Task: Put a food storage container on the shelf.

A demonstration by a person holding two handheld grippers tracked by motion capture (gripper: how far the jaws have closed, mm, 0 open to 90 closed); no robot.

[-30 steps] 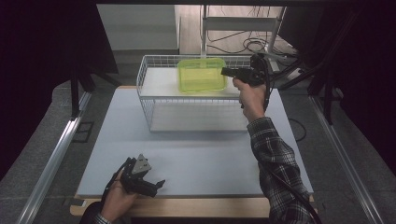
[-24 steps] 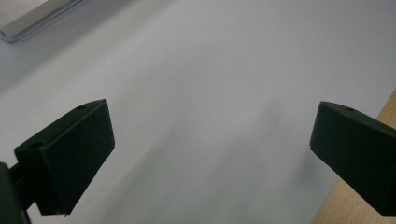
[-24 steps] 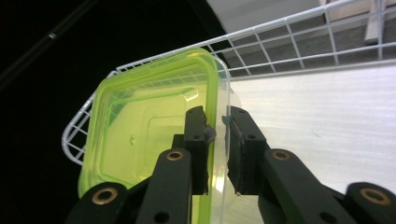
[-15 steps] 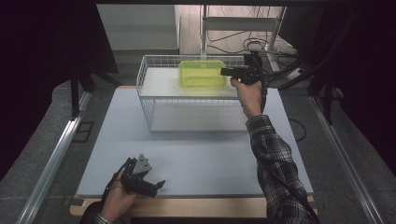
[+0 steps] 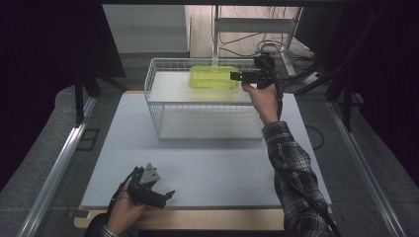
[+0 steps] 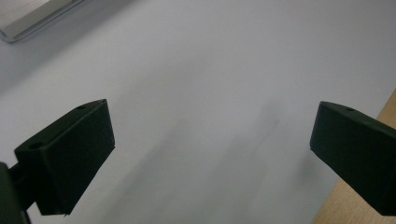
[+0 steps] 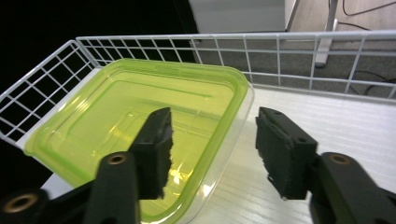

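Observation:
A yellow-green clear plastic container (image 5: pixel 212 78) (image 7: pixel 140 107) lies on the white top shelf (image 7: pixel 350 126) of a white wire rack (image 5: pixel 207 118) at the back of the table. My right gripper (image 5: pixel 238 76) (image 7: pixel 212 149) is open at the container's right edge. Its jaws straddle the rim, one inside the tub and one outside over the shelf, with a gap on both sides. My left gripper (image 5: pixel 165 195) (image 6: pixel 212 154) is held low over the white table top (image 5: pixel 222 163) near the front left corner, open wide with nothing between its jaws.
The rack's wire rim (image 7: pixel 280 51) runs around the shelf behind and beside the container. A wooden front edge (image 5: pixel 207 217) (image 6: pixel 359 205) borders the table. Metal rails (image 5: pixel 54 168) flank both sides, and cables (image 5: pixel 276 47) lie on the floor beyond.
The container looks lower and flatter on the shelf than one second ago. My right hand has shifted slightly with it. The left gripper has stayed put.

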